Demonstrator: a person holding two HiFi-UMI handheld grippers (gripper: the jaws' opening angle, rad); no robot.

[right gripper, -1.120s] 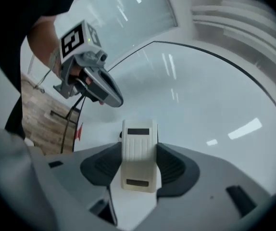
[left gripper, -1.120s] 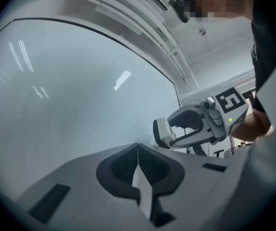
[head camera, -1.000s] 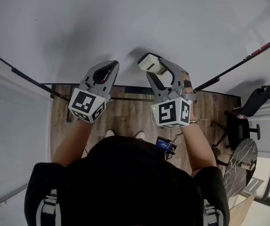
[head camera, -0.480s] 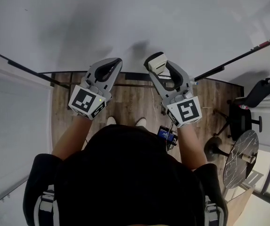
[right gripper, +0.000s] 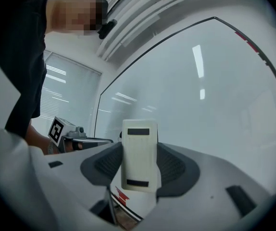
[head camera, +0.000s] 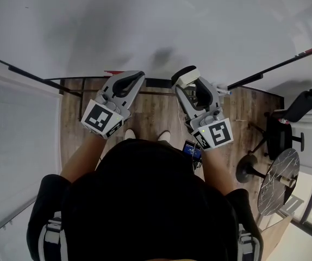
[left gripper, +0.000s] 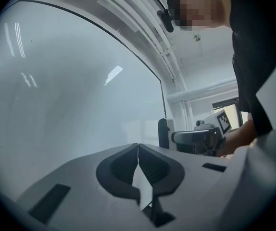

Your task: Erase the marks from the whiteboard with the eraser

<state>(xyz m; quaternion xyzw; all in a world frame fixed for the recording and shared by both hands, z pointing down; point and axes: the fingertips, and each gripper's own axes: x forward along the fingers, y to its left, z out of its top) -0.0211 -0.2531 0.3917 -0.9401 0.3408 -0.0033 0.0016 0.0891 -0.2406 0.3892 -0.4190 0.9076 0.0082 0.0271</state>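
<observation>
The whiteboard (head camera: pixel 145 20) fills the upper part of the head view and looks white, with only tiny specks at its top left. My right gripper (head camera: pixel 187 78) is shut on the cream eraser (head camera: pixel 185 75), held just off the board's lower edge. In the right gripper view the eraser (right gripper: pixel 139 155) stands upright between the dark pads, and the whiteboard (right gripper: pixel 186 95) lies behind it. To its left my left gripper (head camera: pixel 136 79) is shut with nothing in it. The left gripper view shows that gripper (left gripper: pixel 138 153) with jaws touching before the whiteboard (left gripper: pixel 70 90).
A black frame (head camera: pixel 20 72) borders the whiteboard's lower edge. Wooden floor (head camera: pixel 150 118) lies below. An office chair (head camera: pixel 286 124) and a round table (head camera: pixel 278 181) stand at the right. A window blind (head camera: pixel 14 145) is at the left. A small device (head camera: pixel 192 151) hangs at the person's waist.
My right gripper has drawn the eraser down and slightly right, off the board toward its lower edge. The left gripper has shifted a little right and lower.
</observation>
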